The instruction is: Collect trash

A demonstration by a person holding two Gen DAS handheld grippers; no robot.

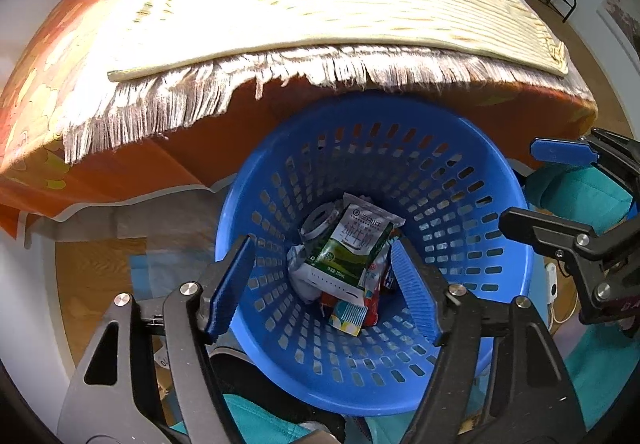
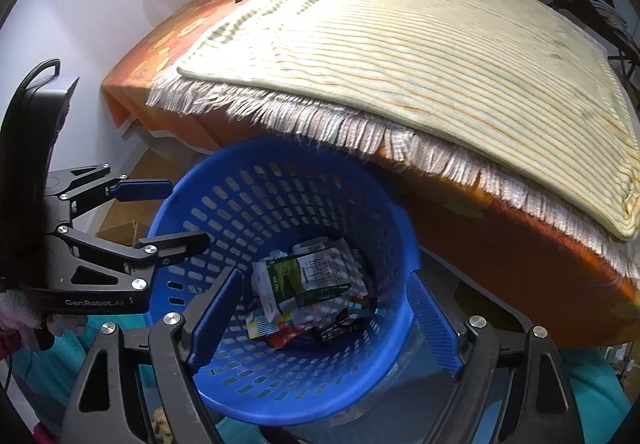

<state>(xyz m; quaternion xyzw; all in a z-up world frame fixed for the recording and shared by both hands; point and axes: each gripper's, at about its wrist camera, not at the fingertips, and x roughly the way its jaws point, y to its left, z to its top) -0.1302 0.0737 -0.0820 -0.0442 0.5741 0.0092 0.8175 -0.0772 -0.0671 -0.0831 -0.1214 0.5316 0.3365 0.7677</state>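
Both tongs hang over the blue basket, pointing steeply down into it. The left tongs stand wide with nothing between the pads, and the right tongs likewise gape empty. The trash lies at the bottom of the basket: a green and white milk carton on top of crumpled wrappers. The basket sits just beside the bed, under the fringe of the striped mat. The drop looks done; the sound move is to lift both tongs straight up, clear of the rim, before swinging away for more litter, so the basket is not tipped
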